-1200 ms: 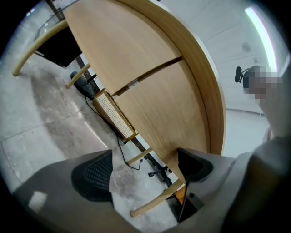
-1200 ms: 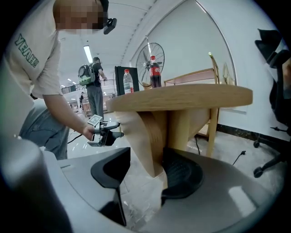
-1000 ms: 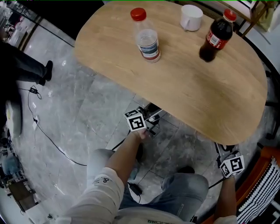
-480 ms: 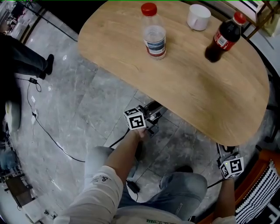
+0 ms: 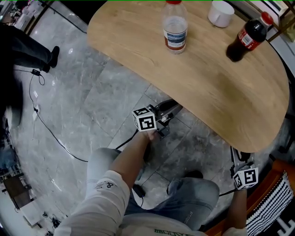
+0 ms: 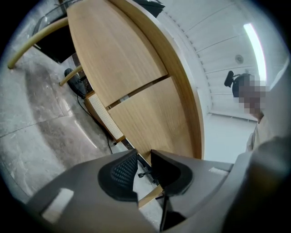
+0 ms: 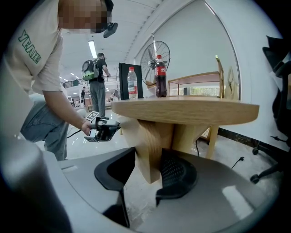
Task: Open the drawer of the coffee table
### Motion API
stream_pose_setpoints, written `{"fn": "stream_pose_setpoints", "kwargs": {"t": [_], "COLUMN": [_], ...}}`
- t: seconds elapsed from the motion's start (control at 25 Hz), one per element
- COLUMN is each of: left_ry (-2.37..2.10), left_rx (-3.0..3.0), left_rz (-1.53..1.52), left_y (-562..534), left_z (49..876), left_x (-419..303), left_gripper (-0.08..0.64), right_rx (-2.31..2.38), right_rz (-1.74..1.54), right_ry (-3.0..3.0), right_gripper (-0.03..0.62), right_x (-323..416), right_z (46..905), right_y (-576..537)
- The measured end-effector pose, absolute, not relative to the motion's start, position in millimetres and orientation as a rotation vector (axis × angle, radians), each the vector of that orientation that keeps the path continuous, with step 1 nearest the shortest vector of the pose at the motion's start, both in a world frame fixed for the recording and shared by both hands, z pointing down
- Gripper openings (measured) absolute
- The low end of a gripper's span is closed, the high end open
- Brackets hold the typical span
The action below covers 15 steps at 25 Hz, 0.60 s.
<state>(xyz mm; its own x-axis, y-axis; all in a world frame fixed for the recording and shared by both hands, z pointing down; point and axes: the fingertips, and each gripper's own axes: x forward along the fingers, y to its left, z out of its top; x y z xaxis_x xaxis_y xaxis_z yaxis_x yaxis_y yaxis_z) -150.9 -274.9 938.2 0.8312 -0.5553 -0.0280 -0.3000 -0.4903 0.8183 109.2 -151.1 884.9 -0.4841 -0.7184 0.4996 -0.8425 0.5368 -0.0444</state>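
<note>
Close in front of me, I am holding the left gripper level against the side of the coffee table, just under its oval top. Its jaws have just been closing and are now standing only a narrow slit apart. The near corner of the drawer is running into that slit, yet I cannot tell whether the pads are pinching it. The drawer is sitting in the table's body below the top, its wooden front lying level with the panel beside it, a dark seam between them.

Off to my right, I am pointing the right gripper somewhat downward beneath the table's right end. Its jaws have just been closing a little and are standing apart, gripping nothing, with the wooden pedestal showing beyond the gap.

Up on the top, a water bottle, a cola bottle and a white cup are standing well apart. A black cable is trailing across the grey marble floor to my left, and past it another person's dark trouser leg is showing.
</note>
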Motion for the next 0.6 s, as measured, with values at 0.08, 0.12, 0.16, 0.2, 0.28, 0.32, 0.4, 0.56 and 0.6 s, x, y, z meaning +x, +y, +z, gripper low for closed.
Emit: {"fn": "stream_pose_setpoints", "kwargs": {"t": [0.08, 0.12, 0.16, 0.2, 0.28, 0.32, 0.4, 0.56, 0.6], "left_ry": [-0.615, -0.613, -0.614, -0.617, -0.617, -0.616, -0.611, -0.600, -0.599], "left_rx": [2.115, 2.112, 2.108, 2.104, 2.099, 2.098, 2.096, 2.091, 2.089], "left_rz": [-0.361, -0.362, -0.363, -0.365, -0.365, -0.360, -0.340, -0.319, -0.319], "left_y": [-271.1, -269.0, -266.9, -264.4, -257.7, -254.1, -247.0, -232.5, -229.0], "left_z": [939.0, 938.8, 938.3, 938.2, 939.8, 940.7, 941.1, 936.9, 936.3], "left_x": [-153.3, -154.7, -156.6, -158.9, -163.6, -165.5, -168.6, -175.6, -177.5], "left_gripper": [0.064, 0.064, 0.064, 0.064, 0.063, 0.063, 0.061, 0.060, 0.060], "right_rx": [1.263, 1.249, 1.232, 1.218, 1.209, 1.206, 1.197, 1.174, 1.167], "right_rz": [0.402, 0.401, 0.398, 0.397, 0.408, 0.414, 0.418, 0.428, 0.430], "right_ry": [-2.352, -2.352, -2.352, -2.352, -2.356, -2.358, -2.357, -2.360, -2.358], "right_gripper": [0.163, 0.163, 0.158, 0.147, 0.150, 0.149, 0.149, 0.146, 0.146], "right_x": [106.5, 104.3, 101.3, 98.2, 93.1, 91.3, 88.4, 80.2, 77.9], "right_z": [885.0, 884.7, 884.5, 884.6, 885.2, 885.4, 885.4, 882.5, 881.4], "right_y": [-146.6, -143.6, -140.1, -136.2, -128.8, -125.5, -119.0, -103.9, -100.3]}}
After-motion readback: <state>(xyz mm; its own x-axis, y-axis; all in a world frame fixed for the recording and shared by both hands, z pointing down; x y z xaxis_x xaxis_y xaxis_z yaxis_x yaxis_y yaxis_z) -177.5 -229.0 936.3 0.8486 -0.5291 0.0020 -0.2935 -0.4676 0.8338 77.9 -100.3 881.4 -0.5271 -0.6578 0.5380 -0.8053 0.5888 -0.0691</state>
